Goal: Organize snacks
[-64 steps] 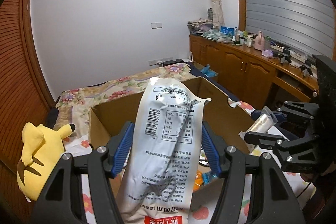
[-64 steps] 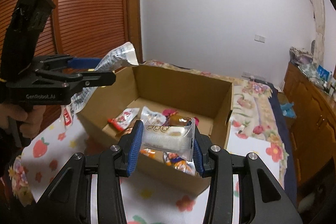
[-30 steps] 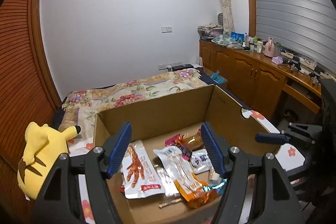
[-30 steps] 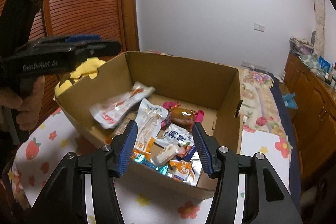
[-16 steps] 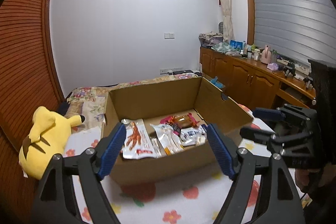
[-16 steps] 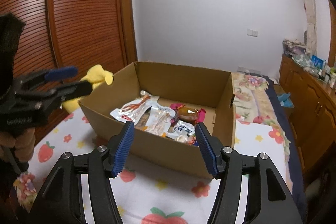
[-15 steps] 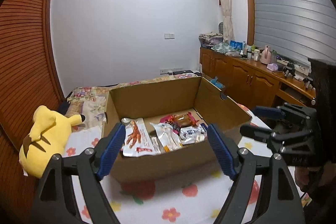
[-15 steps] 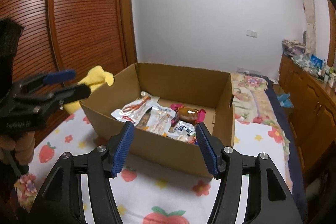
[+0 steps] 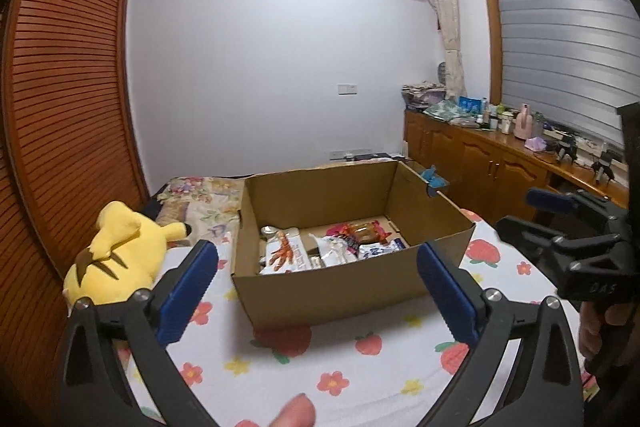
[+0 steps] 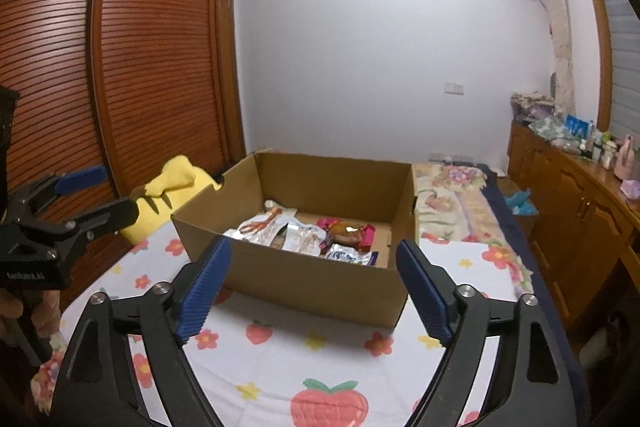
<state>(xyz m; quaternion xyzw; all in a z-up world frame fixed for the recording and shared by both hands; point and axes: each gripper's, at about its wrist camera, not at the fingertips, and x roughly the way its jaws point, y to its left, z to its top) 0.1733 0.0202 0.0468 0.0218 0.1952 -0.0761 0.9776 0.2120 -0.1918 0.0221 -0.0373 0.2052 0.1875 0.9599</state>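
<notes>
Both tongs hang spread and empty in front of the cardboard box [image 9: 348,291]: the left tongs [image 9: 316,291] frame its near wall, and the right tongs [image 10: 310,285] do the same from the other side. The box stands on the strawberry-print worktop [image 10: 320,351], and the snacks [image 9: 332,247] lie inside it on its floor, a loose heap of flat foil packets with a dark round one [image 10: 346,229] towards the far wall.

Judging from this, little is left to go wrong with the snacks themselves, since none shows outside the box. The risks I see are of a tong arm clipping the near wall of the box and shoving it across the cloth, which looks smooth enough to let it slide, or of stray packets elsewhere being missed.

Much is out of sight. The near wall of the box hides the front of its floor in both views, so any packets lying against it cannot be counted. The worktop nearest the holder is cut off by the tong arms. A yellow plush toy [image 9: 116,251] lies left of the box, partly behind its corner in the right wrist view. A pale blurred shape [image 9: 296,411] at the bottom edge of the left wrist view may be a fingertip; I cannot tell. Print on the packets is too small to read.
</notes>
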